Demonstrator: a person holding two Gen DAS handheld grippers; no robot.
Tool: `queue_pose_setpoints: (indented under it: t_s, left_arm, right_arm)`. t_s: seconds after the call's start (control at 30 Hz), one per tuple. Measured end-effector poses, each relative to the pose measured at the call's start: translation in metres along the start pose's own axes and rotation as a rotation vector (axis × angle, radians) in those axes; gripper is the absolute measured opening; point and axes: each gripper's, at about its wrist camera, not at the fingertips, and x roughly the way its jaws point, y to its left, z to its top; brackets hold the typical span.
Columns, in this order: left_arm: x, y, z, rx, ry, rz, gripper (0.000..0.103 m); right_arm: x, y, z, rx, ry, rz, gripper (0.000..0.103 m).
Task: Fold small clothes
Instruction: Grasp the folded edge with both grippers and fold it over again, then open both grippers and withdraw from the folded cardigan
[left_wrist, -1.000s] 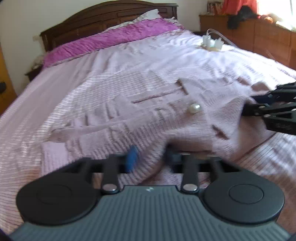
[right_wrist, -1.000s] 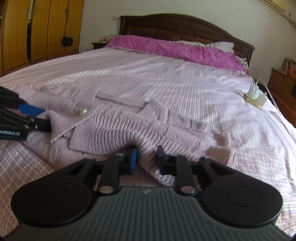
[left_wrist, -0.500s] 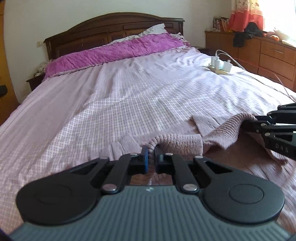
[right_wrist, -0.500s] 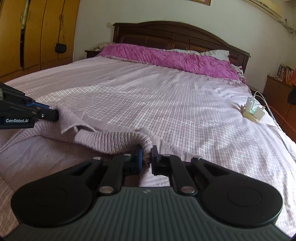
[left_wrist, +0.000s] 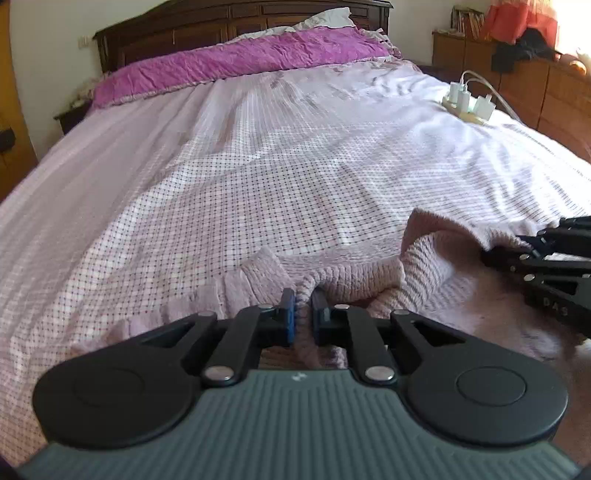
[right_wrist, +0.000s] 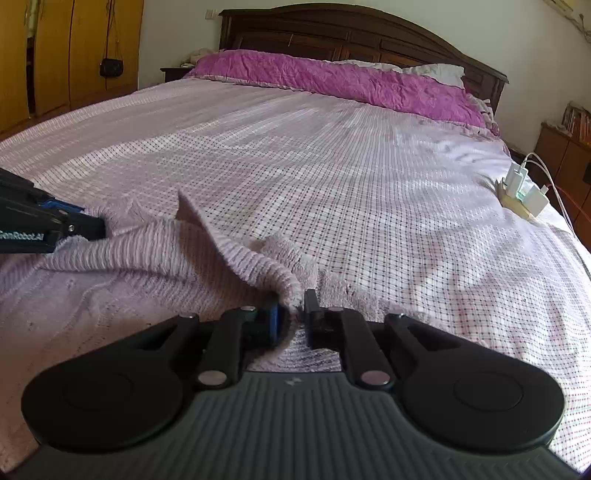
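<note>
Left wrist view: your left gripper (left_wrist: 303, 312) is clenched on a bunched edge of the pink knit sweater (left_wrist: 369, 277), fabric pinched between the blue pad and the black finger. The sweater lies at the near edge of the checked bedspread (left_wrist: 258, 177), spreading to the right, where your right gripper (left_wrist: 491, 254) meets its far edge. A power strip with chargers (left_wrist: 469, 101) sits on the bed's right side, well apart.

Right wrist view: your right gripper (right_wrist: 291, 310) is clenched on a ribbed fold of the sweater (right_wrist: 147, 254). The knit runs left to your left gripper (right_wrist: 98, 229), which touches its edge. Purple pillows (right_wrist: 332, 79) lie at the wooden headboard (right_wrist: 332, 33).
</note>
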Motion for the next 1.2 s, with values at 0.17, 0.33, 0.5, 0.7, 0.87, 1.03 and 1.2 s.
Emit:
queue_pose_setpoints:
  t_s: [0.17, 0.33, 0.5, 0.7, 0.87, 1.03, 1.2]
  left_arm:
    - [-0.034, 0.009, 0.001, -0.025, -0.047, -0.001, 0.044]
    - [-0.067, 0.019, -0.008, -0.042, -0.059, 0.007, 0.044]
    - [-0.094, 0.035, -0.031, -0.127, -0.040, 0.026, 0.044]
    - [-0.113, 0.051, -0.055, -0.248, -0.007, 0.054, 0.044]
    - [-0.120, 0.058, -0.068, -0.326, 0.023, 0.010, 0.044]
    - [-0.113, 0.056, -0.080, -0.379, 0.080, -0.013, 0.044]
    - [-0.104, 0.058, -0.083, -0.438, 0.090, -0.026, 0.044]
  right_arm:
    - [-0.028, -0.011, -0.003, 0.011, -0.042, -0.001, 0.049]
    - [-0.056, -0.026, -0.016, 0.054, -0.056, -0.005, 0.054]
    - [-0.083, -0.041, -0.034, 0.112, -0.058, -0.022, 0.055]
    - [-0.099, -0.056, -0.058, 0.322, -0.009, 0.044, 0.055]
    - [-0.091, -0.062, -0.070, 0.473, 0.043, 0.122, 0.055]
    - [-0.081, -0.062, -0.071, 0.555, 0.043, 0.152, 0.055]
    - [-0.074, -0.059, -0.068, 0.573, 0.041, 0.160, 0.055]
